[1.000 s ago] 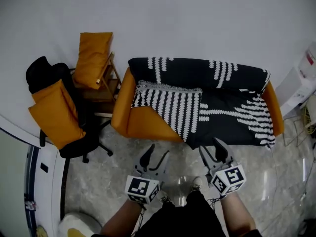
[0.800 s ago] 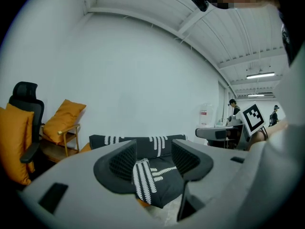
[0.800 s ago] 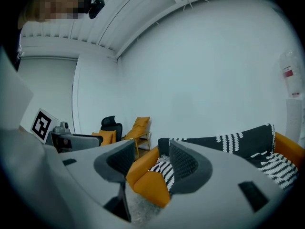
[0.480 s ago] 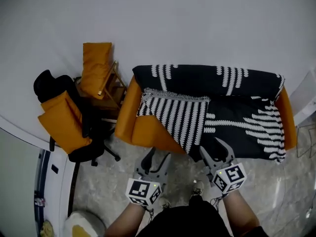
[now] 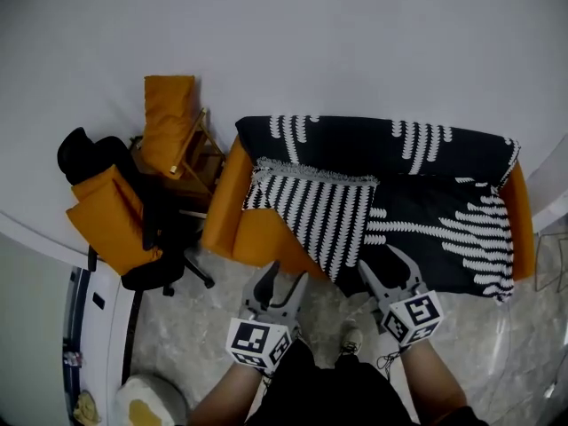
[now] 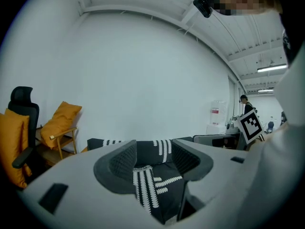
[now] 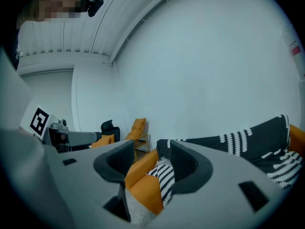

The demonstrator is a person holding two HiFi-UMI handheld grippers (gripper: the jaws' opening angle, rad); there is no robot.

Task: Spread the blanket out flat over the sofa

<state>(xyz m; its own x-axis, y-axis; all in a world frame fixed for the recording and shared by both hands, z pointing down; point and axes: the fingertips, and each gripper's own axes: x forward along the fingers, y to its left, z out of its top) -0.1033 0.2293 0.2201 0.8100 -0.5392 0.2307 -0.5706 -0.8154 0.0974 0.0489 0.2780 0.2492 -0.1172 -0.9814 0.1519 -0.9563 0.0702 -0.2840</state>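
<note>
Jaws apart and empty, the left gripper (image 5: 286, 278) and right gripper (image 5: 388, 269) now stand nearer the sofa (image 5: 232, 204) front than before, probably putting the blanket (image 5: 426, 211) with its folded-back flap (image 5: 315, 207) within reach.

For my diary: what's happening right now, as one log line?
blanket: partly folded back; sofa: left end bare; left gripper: open; right gripper: open

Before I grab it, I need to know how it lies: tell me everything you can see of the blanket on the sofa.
The blanket is soft black fabric with white fern-like prints. It drapes over the orange sofa's backrest, seat and front edge. Its left part is folded back as a flap showing a striped side with a fringed edge, leaving the sofa's left seat and arm bare. Neither the left gripper nor the right gripper touches it.
</note>
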